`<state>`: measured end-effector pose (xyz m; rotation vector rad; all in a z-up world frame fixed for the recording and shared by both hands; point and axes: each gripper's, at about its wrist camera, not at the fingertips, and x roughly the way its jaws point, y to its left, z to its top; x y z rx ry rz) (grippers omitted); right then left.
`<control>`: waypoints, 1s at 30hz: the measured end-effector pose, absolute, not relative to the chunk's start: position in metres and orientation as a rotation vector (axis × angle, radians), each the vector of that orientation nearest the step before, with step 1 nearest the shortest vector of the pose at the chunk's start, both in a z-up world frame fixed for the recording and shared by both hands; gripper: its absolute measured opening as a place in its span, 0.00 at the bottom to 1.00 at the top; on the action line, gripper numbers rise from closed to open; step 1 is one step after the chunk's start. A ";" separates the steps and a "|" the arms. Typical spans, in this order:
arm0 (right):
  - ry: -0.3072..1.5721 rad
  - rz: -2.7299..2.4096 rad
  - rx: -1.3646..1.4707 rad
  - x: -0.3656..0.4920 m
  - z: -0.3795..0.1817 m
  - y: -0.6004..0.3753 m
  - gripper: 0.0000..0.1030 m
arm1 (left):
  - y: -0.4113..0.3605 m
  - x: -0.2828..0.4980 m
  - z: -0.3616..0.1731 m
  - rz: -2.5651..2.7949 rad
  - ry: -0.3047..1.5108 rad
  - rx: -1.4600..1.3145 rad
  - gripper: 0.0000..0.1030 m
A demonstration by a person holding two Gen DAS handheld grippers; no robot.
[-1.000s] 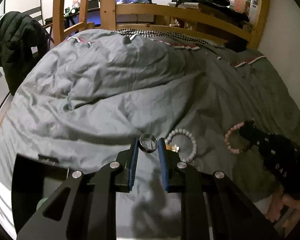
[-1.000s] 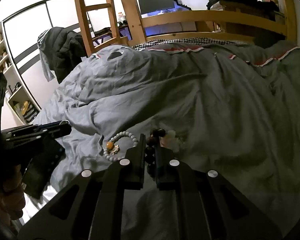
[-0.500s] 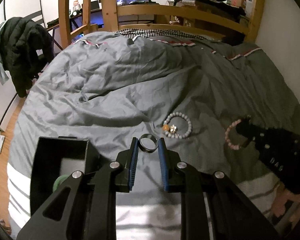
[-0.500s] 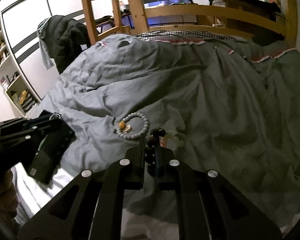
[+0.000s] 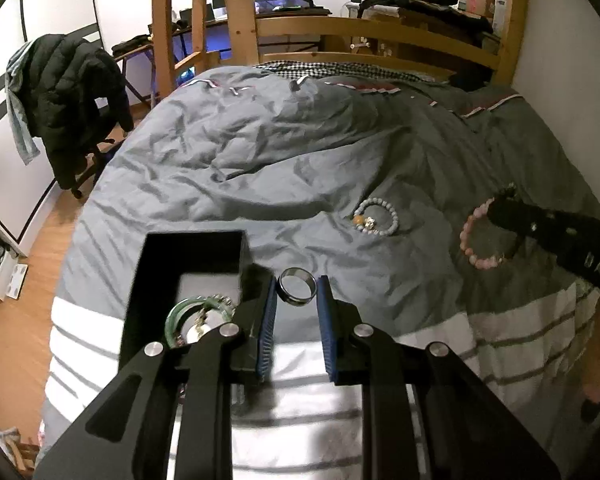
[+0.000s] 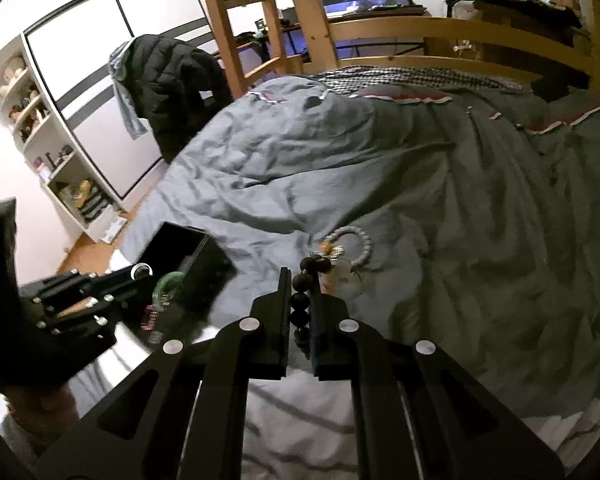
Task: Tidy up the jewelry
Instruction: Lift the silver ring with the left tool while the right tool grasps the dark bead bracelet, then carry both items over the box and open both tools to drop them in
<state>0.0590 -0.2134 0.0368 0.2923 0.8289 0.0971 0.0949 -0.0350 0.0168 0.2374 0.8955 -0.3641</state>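
Observation:
My left gripper (image 5: 298,286) is shut on a silver metal ring (image 5: 298,291), pinched between its blue pads. It hovers just right of an open black box (image 5: 188,256), in which lies a green bangle (image 5: 180,312). My right gripper (image 6: 300,280) is shut on a bracelet of dark and pink beads (image 6: 302,300), which hangs as a pink loop (image 5: 476,240) in the left wrist view. A pale grey bead bracelet (image 5: 376,218) with a gold charm lies on the duvet beyond both grippers. The right wrist view shows the left gripper (image 6: 136,274) over the box (image 6: 180,256).
A rumpled grey duvet (image 5: 300,152) covers the bed, with a white striped band at the near edge. A wooden bed frame and ladder (image 5: 240,20) stand at the far end. A dark jacket hangs on a chair (image 5: 72,96) at the left, above a wooden floor.
Both grippers have risen and drawn back toward the near edge of the bed with their jewelry. The black box has come more fully into view beside the left gripper.

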 end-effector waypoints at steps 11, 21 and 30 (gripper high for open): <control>0.814 0.187 0.291 0.065 0.064 -0.158 0.09 | 0.012 0.091 0.040 -0.353 0.852 0.195 0.20; 0.851 0.289 0.298 0.105 0.063 -0.081 0.09 | 0.056 0.111 0.031 -0.302 0.863 0.152 0.20; 0.905 0.356 0.339 0.140 0.040 -0.036 0.09 | 0.094 0.146 0.001 -0.273 0.955 0.011 0.20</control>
